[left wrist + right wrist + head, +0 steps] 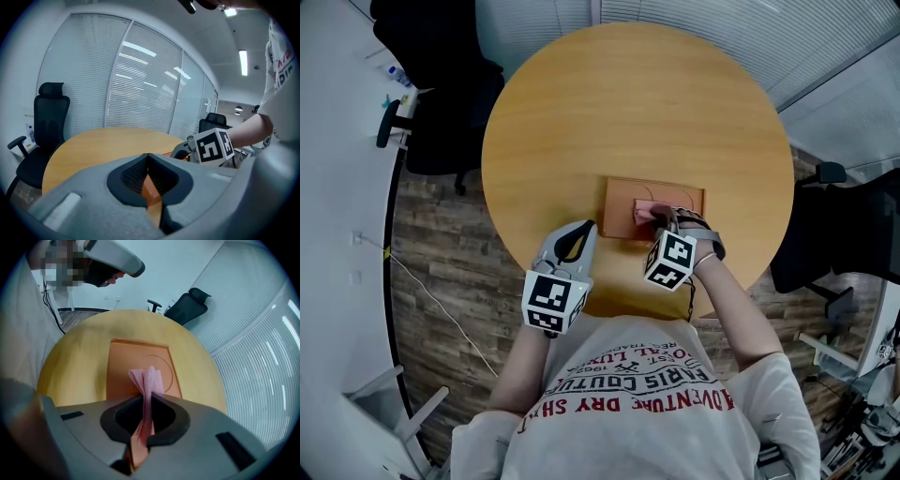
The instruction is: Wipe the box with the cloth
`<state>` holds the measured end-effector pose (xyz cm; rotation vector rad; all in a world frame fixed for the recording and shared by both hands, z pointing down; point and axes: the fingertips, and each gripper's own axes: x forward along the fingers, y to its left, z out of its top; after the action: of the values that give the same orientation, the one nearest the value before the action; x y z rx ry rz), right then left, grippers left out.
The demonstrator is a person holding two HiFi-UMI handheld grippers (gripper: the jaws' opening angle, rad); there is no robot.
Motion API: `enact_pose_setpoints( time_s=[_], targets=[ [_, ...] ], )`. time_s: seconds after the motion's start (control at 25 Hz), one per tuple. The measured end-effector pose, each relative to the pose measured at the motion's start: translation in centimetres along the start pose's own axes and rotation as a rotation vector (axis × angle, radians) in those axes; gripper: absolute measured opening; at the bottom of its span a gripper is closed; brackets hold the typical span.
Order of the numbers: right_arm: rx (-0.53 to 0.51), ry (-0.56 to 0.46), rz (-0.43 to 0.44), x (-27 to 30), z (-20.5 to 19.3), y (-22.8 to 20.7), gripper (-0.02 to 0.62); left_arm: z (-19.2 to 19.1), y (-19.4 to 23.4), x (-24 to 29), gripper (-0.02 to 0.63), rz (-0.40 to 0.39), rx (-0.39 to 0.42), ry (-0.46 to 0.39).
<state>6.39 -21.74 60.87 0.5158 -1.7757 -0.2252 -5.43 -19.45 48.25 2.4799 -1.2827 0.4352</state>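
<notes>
Right tongs [148,398] clamped on pink cloth [142,377], over flat box [125,363] (closed, contents unseen), left tongs [148,156] together, empty, round worktop [79,352].

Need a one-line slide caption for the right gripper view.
Right gripper shut on a folded pink cloth, held over the flat orange box on the round wooden table.

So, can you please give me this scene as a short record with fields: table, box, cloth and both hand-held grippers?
table: round, wooden
box: flat, orange, lying on the table
cloth: pink, bunched, over the box top
right hand-held gripper: shut on cloth
left hand-held gripper: shut, empty, left of the box, apart from it
chair: black, beside the table
</notes>
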Motion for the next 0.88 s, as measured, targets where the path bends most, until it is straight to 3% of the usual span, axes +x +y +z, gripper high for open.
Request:
enact_pose_setpoints(
  time_s=[0.6, 0.88],
  targets=[
    [0.035, -0.019, 0.015, -1.8, -0.2, 4.3, 0.032, -0.8, -2.4, -1.2, 0.009, -0.02, 0.009, 0.002],
    [0.099, -0.022, 0.066, -2.8, -1.3, 7.1, 0.031, -1.3, -4.4, -0.9, 0.009, -0.043, 0.008, 0.01]
  ],
)
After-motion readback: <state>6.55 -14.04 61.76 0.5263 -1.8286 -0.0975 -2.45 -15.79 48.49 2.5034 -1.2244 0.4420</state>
